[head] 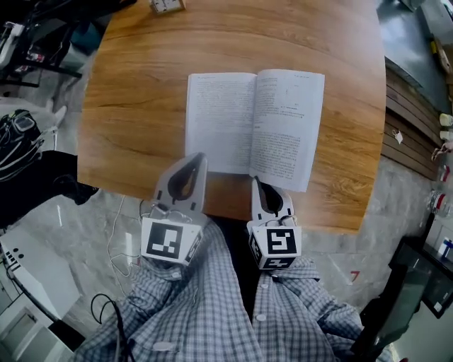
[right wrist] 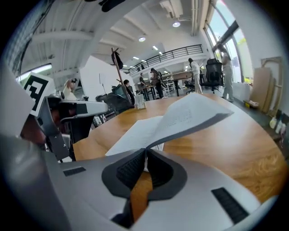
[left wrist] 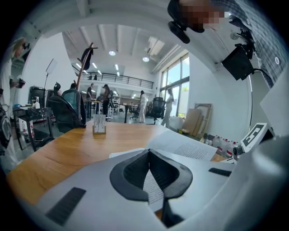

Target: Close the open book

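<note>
An open book [head: 255, 120] lies on the wooden table [head: 134, 113], printed pages up. Its left half lies flat, while the right half [right wrist: 189, 113] is raised off the wood and slopes up from the spine. My right gripper [head: 260, 185] is at that half's near edge, and in the right gripper view its tips [right wrist: 145, 151] are shut on the edge of the lifted pages. My left gripper [head: 195, 160] is over the near edge of the left page, its jaws closed tip to tip [left wrist: 149, 154] with printed page [left wrist: 153, 189] showing behind them.
A small white stand [head: 166, 6] sits at the table's far edge. The near edge of the table [head: 233, 212] runs just under both grippers. A dark chair and cables [head: 18, 138] are on the floor to the left; shelving and boards stand to the right.
</note>
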Available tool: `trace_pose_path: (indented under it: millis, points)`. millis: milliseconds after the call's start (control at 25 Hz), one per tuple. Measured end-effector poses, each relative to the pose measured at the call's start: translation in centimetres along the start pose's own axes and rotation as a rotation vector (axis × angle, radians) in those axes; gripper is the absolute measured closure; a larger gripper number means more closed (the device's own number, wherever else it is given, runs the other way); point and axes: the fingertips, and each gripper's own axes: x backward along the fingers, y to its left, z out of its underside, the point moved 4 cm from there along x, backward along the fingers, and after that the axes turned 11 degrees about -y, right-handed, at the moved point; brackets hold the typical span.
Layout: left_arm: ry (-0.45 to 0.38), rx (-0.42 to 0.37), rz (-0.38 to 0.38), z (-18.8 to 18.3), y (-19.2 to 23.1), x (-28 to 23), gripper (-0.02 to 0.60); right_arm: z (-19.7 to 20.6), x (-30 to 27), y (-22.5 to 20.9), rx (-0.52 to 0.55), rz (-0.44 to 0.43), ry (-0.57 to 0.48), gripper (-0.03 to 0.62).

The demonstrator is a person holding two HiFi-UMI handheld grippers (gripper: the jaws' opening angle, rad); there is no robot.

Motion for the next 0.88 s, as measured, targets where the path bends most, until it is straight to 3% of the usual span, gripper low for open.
trace_pose_path:
  millis: [240, 440, 760, 880]
  points:
    - [-0.012, 0.004, -0.062, -0.3, 1.7, 1.2, 0.572, 0.6, -1.3, 2.1, 0.093, -0.088, 0.057, 0.563]
    - [-0.012, 0.007, -0.107, -0.5, 3.1, 2.5, 0.572, 1.2, -3.0, 3.5, 0.101, -0.129, 0.108, 0.565]
    - [-0.019, 0.010, -0.192, -0.4, 5.2, 4.7, 0.572, 3.3, -5.4, 5.2, 0.324, -0.216, 0.274, 0.559]
    - [-0.022, 0.017, -0.199, -0.2, 5.3, 5.1, 0.572, 3.3, -5.0, 5.1, 0.333, -0.257, 0.297, 0.559]
